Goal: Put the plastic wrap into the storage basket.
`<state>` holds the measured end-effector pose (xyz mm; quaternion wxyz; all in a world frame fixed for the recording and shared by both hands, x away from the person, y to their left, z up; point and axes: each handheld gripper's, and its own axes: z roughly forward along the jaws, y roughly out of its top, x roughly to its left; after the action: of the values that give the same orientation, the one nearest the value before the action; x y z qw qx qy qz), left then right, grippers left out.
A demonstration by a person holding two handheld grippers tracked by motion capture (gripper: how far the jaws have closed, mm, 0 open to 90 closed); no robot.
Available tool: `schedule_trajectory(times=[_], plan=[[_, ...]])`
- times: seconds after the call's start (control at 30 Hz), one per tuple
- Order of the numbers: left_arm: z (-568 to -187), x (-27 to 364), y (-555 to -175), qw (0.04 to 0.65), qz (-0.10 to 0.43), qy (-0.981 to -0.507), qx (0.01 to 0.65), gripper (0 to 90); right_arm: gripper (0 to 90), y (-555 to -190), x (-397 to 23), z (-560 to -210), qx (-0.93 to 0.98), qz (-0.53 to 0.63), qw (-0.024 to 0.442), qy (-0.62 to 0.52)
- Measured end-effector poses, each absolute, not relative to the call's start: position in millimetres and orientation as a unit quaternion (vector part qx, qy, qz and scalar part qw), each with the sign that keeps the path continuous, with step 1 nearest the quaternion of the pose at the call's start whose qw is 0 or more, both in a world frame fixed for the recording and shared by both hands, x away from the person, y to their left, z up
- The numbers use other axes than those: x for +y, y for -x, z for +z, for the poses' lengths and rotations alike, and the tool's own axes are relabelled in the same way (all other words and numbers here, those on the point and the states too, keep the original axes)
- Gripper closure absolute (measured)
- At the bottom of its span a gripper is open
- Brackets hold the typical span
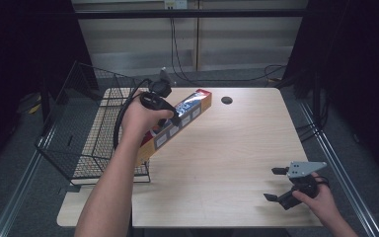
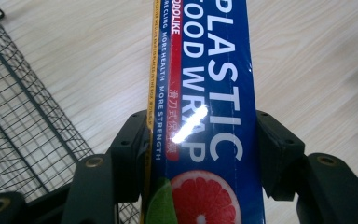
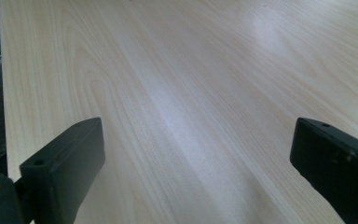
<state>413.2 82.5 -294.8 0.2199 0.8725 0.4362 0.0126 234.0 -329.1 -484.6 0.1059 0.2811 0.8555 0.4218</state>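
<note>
Pale wood-grain table (image 1: 237, 148) carries the scene, with dark floor and cables beyond its far edge. At the left gripper (image 2: 200, 140) the two black jaws press against the long sides of a blue plastic food wrap box (image 2: 205, 93), grasping it firmly; the box's print shows white lettering and a cut grapefruit near the jaws. From above, the left hand (image 1: 140, 118) holds that gripper over the table's left part, the box tilted, with its far end toward the table's middle. Just beside it, at the table's left edge, stands a black wire basket (image 1: 79, 143). The right gripper (image 1: 276, 183) rests low near the table's right front corner, its jaws spread wide apart with bare tabletop between them, held by the right hand (image 1: 321, 197). A small dark hole (image 1: 226, 100) marks the table's far side.
</note>
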Motion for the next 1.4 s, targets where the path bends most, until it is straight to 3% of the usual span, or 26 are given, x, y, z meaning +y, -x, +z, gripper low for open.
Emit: schedule_trajectory(times=[1.4], plan=[[-252, 146, -411, 0.202, 0.046, -0.842, 0.499, 44.3, 3.1, -234, -330, -485, 0.854, 0.421, 0.107, -0.285]])
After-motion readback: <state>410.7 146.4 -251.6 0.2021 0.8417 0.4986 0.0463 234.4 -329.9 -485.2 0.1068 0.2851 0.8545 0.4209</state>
